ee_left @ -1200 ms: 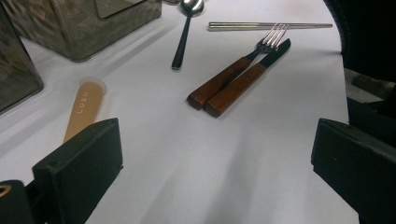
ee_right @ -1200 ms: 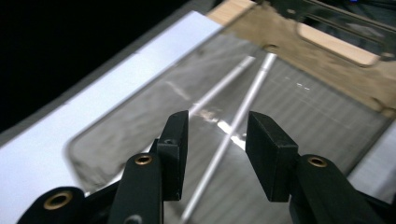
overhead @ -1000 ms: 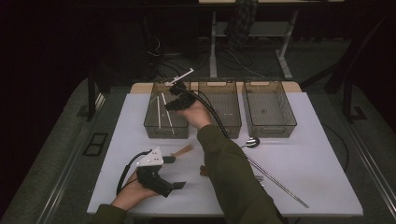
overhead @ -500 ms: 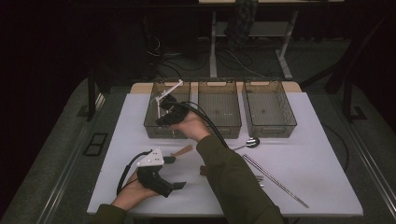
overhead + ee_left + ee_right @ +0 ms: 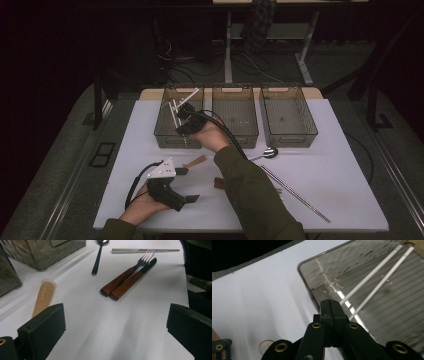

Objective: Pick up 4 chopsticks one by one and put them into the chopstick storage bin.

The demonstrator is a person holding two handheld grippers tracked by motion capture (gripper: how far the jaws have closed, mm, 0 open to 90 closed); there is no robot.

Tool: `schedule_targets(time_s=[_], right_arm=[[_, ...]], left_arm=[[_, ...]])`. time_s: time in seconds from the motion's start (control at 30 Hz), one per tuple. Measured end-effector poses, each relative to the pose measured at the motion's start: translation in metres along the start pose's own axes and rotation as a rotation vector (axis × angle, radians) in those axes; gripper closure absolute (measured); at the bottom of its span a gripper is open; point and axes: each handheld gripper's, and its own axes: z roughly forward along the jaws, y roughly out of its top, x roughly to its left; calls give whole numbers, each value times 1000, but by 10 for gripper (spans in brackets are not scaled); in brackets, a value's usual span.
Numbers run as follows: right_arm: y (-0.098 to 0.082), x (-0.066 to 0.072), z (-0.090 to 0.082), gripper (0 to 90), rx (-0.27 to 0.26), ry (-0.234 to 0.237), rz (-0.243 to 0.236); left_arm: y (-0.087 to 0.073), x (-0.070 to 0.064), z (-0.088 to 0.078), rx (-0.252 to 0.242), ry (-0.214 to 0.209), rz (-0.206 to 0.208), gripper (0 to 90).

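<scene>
White sticks half behind right gripper

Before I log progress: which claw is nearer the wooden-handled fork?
Left. The left claw rests open just beside the fork; the right claw is off at the left bin.

A white table is seen. The three bins are tinted smoky grey, seemingly ribbed. White chopsticks, a tan tube, red-brown handles on the fork and knife, and black grippers are shown.
</scene>
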Motion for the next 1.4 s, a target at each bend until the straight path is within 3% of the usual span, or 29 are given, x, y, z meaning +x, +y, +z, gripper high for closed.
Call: schedule_targets(time_s=[0.23, 0.37, 0.5, 0.83, 1.13, 1.4], right_arm=[[-5, -4, -6, 879, -18, 6, 13], [-11, -6, -14, 749, -33, 8, 19], [-21, -10, -28, 631, -53, 1, 59], [-52, -25, -73, 472, -103, -37, 101], [-80, -28, -108, 440, -108, -77, 87], [-122, -31, -135, 427, -134, -103, 94]], left_arm=[[0, 0, 0, 0, 1, 0, 3], [0, 0, 0, 0, 1, -1, 3], [0, 1, 1, 3, 2, -2, 3], [-1, 2, 1, 6, 8, -8, 0], [-1, 2, 1, 2, 15, -19, 0], [-2, 2, 1, 5, 18, -19, 0]])
